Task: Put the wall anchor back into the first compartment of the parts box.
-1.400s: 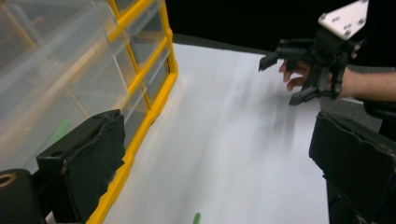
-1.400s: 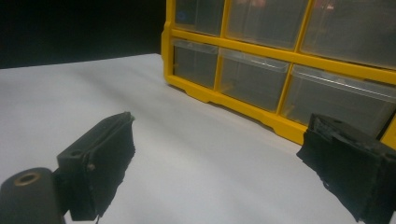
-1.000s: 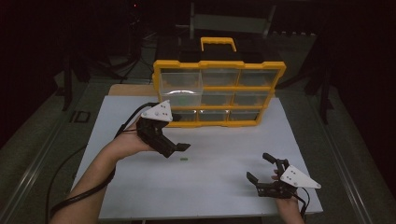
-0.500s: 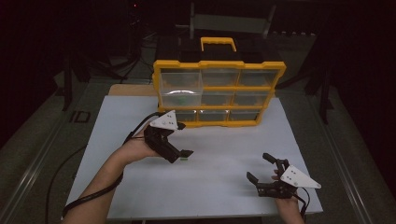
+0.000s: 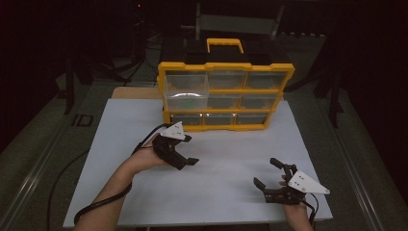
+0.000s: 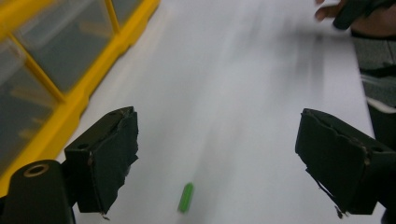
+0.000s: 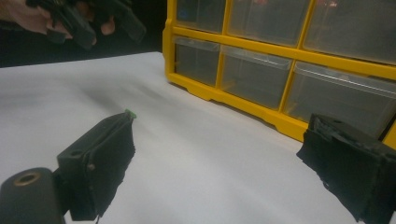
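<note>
The organizer point(image 5: 223, 94) looks like hard yellow plastic, kinda glossy on the frame, with clear see-through plastic drawers point(image 5: 186, 89) that catch a bit of glare. The table point(image 5: 226, 183) has a smooth matt white top, almost like painted board or laminate. On the left gripper point(image 6: 217, 158) the pads point(image 6: 109, 158) are black, matt and rubbery or foamy, with ragged, torn-looking edges; same deal on the right gripper point(image 7: 224, 163). The little green piece point(image 6: 186, 197) looks like smooth plastic, but it's blurry.
</note>
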